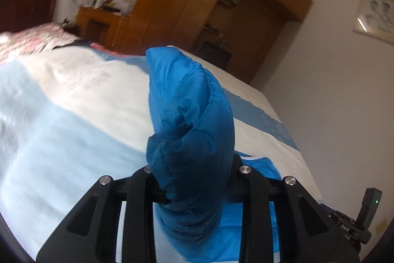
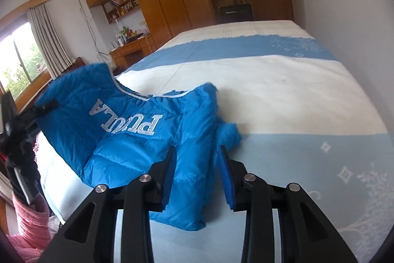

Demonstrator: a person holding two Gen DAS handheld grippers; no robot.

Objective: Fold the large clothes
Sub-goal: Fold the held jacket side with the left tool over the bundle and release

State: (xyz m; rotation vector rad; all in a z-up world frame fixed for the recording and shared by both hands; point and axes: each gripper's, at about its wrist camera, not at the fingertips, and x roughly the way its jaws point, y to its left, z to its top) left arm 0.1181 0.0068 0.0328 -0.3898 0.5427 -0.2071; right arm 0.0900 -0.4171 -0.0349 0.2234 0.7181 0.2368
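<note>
Blue puffer jacket mid-lift, fold not yet formed

The left gripper [image 1: 189, 179] is clamped on a bunched wad of the blue puffer jacket [image 2: 138, 137]. The right gripper [image 2: 197, 171] has jacket fabric between its blue pads [image 2: 227, 179]; whether it grips, I cannot tell. The jacket hangs rumpled over the bed [image 2: 283, 90], so folding seems barely begun.

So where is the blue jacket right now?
The blue jacket is spread over the near left part of the bed in the right wrist view. One bunched end is clamped in the left gripper, and the right gripper straddles its hem.
</note>
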